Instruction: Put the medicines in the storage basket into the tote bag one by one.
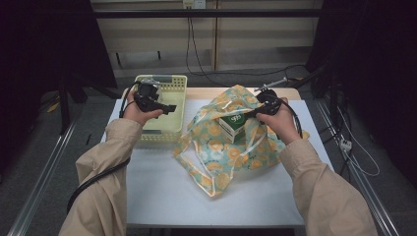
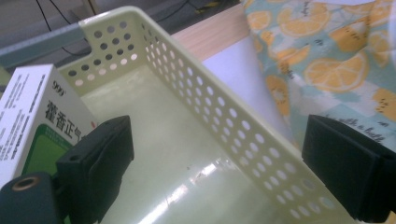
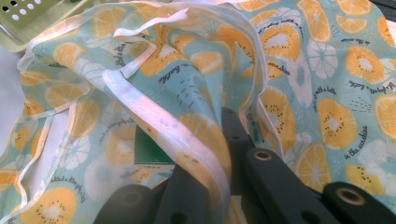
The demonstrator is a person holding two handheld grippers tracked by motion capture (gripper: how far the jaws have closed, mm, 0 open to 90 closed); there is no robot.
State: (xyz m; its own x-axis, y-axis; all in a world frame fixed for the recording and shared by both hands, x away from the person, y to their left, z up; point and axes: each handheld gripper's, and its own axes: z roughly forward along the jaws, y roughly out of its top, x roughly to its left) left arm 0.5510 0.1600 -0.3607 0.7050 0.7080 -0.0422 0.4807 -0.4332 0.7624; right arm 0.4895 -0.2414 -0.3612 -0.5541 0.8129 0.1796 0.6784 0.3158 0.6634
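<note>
Nearest to us are the two tan sleeves [image 1: 105,196] coming up from the bottom edge, each hand holding a tool over the white counter [image 1: 196,196].

Left tool [image 1: 169,107] hangs over the pale yellow basket [image 1: 179,83] at the counter's far left. From its own view the jaws stand wide apart with nothing between them, so it's released. One jaw sits inside the basket right by a white and green box [image 2: 28,126] with printed characters, the other is out past the perforated wall, near the bag. We can't tell if that jaw touches the box.

Right tool [image 1: 255,113] is at the fruit-print bag [image 1: 221,157], which lies crumpled in the middle of the counter, just beside the basket. Its jaws look clenched on the bag's white-trimmed edge [image 3: 187,140], fabric draped right over them. Another green and white box [image 1: 232,125] pokes out of the bag's mouth, next to that tool.

Cables run across the floor behind the counter.
</note>
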